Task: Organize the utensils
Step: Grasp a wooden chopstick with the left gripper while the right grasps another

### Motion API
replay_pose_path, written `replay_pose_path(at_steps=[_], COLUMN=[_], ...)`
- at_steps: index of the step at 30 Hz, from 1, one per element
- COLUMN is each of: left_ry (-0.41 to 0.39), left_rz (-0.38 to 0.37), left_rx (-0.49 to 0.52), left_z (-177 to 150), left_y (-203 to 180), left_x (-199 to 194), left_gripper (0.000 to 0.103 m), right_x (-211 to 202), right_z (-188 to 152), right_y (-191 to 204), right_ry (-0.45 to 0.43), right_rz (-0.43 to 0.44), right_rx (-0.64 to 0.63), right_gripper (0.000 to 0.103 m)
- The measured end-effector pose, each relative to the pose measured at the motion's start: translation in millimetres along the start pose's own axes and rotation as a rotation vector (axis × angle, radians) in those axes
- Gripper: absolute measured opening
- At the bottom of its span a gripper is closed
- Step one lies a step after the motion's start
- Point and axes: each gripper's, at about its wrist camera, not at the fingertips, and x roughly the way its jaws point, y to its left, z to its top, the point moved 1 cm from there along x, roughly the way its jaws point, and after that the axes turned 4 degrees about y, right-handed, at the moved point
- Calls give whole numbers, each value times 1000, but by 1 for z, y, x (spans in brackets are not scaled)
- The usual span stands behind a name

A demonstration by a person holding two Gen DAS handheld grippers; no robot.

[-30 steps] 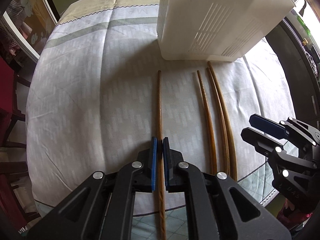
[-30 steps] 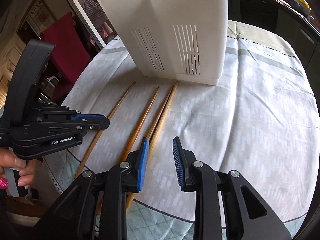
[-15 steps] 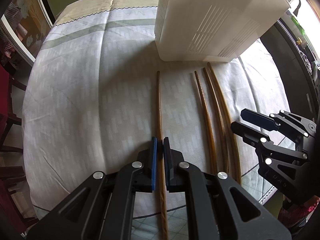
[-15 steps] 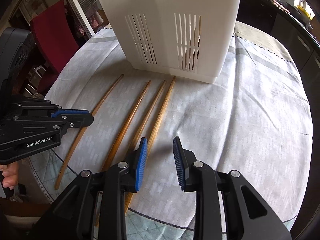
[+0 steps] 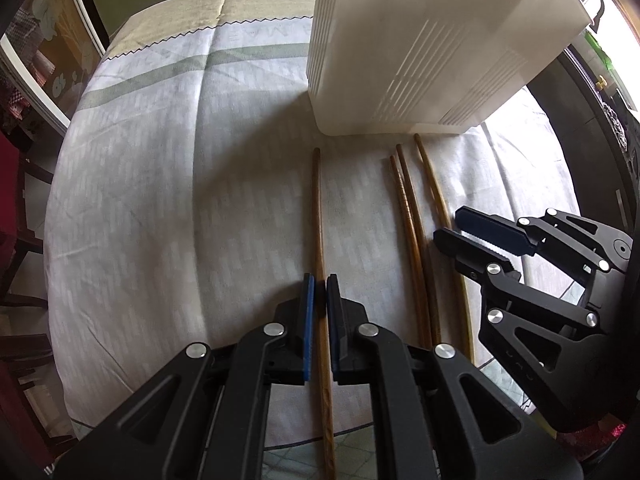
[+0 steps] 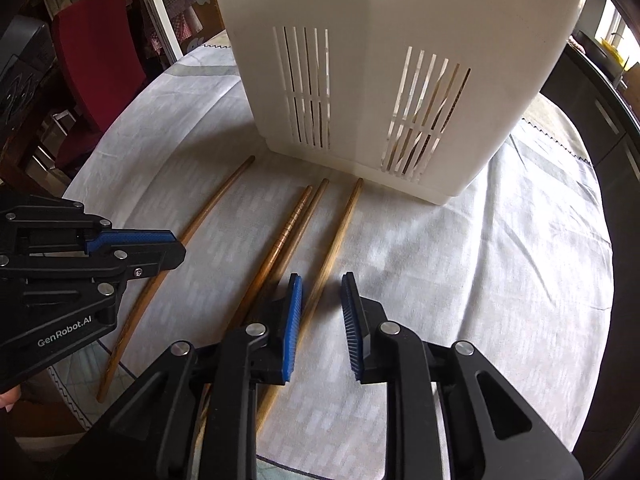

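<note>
Several brown wooden chopsticks lie on the white tablecloth in front of a white slotted utensil basket (image 5: pixel 420 48) (image 6: pixel 384 80). My left gripper (image 5: pixel 319 300) is shut on the leftmost chopstick (image 5: pixel 319 216), which still rests on the cloth. In the right wrist view that gripper (image 6: pixel 172 246) sits over the same chopstick (image 6: pixel 208 212). My right gripper (image 6: pixel 320 304) is open, its jaws straddling the rightmost chopstick (image 6: pixel 340 228). It shows at the right of the left wrist view (image 5: pixel 456 226). Two chopsticks (image 6: pixel 294 216) lie close together between them. More chopsticks show through the basket's slots.
The round table's near edge (image 6: pixel 360 464) is just under the grippers. A red chair (image 6: pixel 96 40) stands at the far left. A dark counter (image 6: pixel 600 100) runs along the right side. A glass cabinet door (image 5: pixel 36 52) is at the left.
Both grippers have moved forward toward the basket. The right gripper has shifted over the rightmost chopstick, which now lies between its open jaws. The left stays shut on its chopstick.
</note>
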Motion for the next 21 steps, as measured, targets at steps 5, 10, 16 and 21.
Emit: replay_pose_path(at_steps=[5, 10, 16, 21], left_ry=[21, 27, 17, -66], left_rz=[0, -4, -21, -37], left_rx=[-8, -19, -21, -4], left_z=[10, 22, 28, 24], left_y=[-4, -3, 0, 8], left_x=[0, 0, -5, -36], left_gripper=[7, 7, 5, 5], right_x=[1, -2, -22, -65], right_z=[8, 3, -6, -17], right_y=[-8, -20, -39, -53], right_ry=[12, 10, -40, -129], right_rz=[29, 52, 117, 158], right_rx=[22, 48, 96, 114], right_gripper=[11, 8, 7, 7])
